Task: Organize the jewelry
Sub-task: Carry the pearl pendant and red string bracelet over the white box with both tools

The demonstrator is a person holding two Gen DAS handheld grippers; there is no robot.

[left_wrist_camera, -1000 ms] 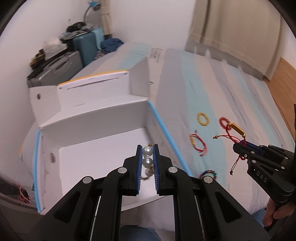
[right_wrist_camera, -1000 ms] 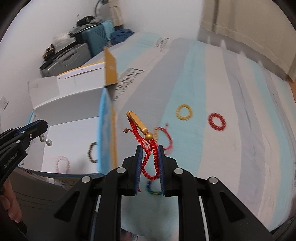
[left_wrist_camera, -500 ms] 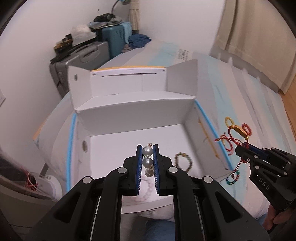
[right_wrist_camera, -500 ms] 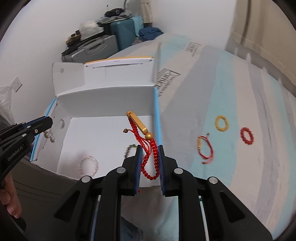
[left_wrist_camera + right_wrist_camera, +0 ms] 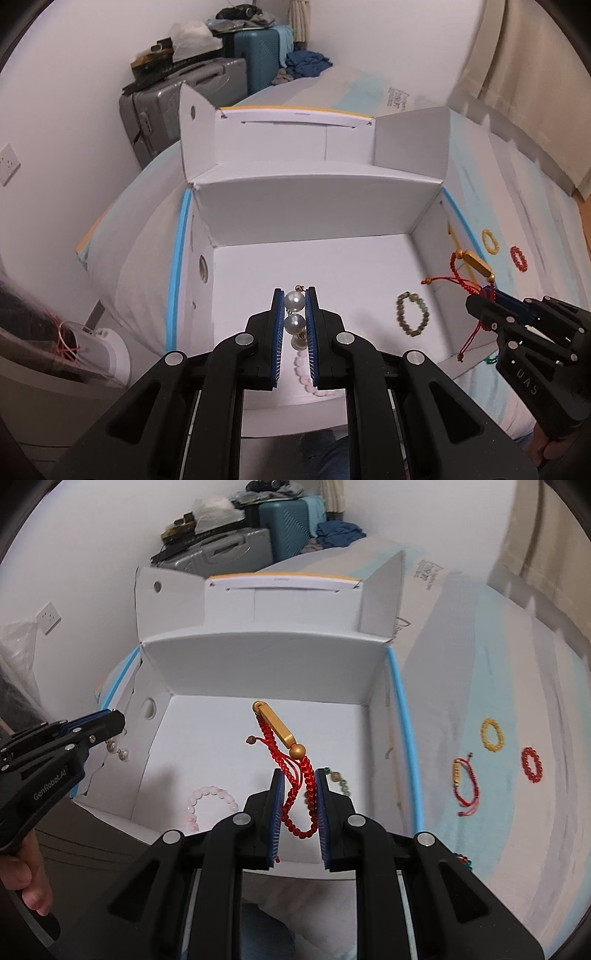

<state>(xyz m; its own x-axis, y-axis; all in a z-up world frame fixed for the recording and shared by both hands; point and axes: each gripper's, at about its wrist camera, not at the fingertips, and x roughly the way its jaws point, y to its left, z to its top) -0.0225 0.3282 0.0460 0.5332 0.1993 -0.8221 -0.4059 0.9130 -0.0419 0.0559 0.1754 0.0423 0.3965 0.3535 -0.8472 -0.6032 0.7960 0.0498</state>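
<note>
Both tools hang over the white box [image 5: 314, 206]: the left tool [image 5: 294, 314] clenched on a pearl earring [image 5: 294, 302], the right tool [image 5: 298, 801] on a red cord bracelet [image 5: 295, 771]. Lower each near the floor, clear of the green bracelet [image 5: 413, 314], before releasing

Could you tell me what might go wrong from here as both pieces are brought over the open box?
1. The red cord bracelet has loose loops and tails draped around the right gripper; on release it may snag on the pads instead of dropping.
2. The pearl earring, pinched in the left gripper, could roll or bounce once let go.
3. Either piece might land on and tangle with the pink bead bracelet in the white box.
</note>
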